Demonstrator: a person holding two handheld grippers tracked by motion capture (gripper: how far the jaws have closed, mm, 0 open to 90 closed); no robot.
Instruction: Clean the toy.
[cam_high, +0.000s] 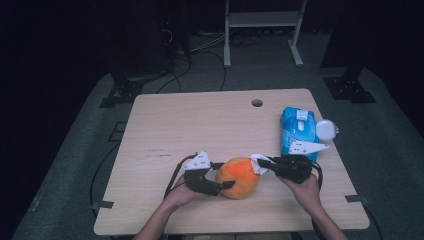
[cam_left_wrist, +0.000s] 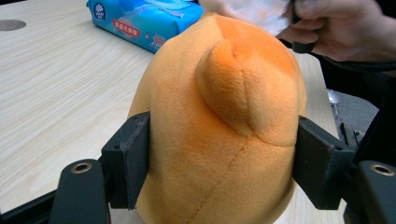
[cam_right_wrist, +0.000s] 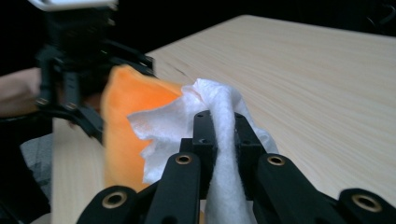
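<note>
The left gripper (cam_left_wrist: 219, 158) squeezed the soft, light plush (cam_left_wrist: 219, 116) at its waist between both pads; the right gripper (cam_right_wrist: 223, 126), pinching a limp wipe (cam_right_wrist: 187, 116), dabbed its far side.

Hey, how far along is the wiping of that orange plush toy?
Done: a white wipe is out of the blue wipe pack and clamped in the right gripper. In hand: the left gripper grips the orange plush toy on the table while the wipe touches its right end. Left: probably most of the toy's surface, though how much is already wiped can't be told.
</note>
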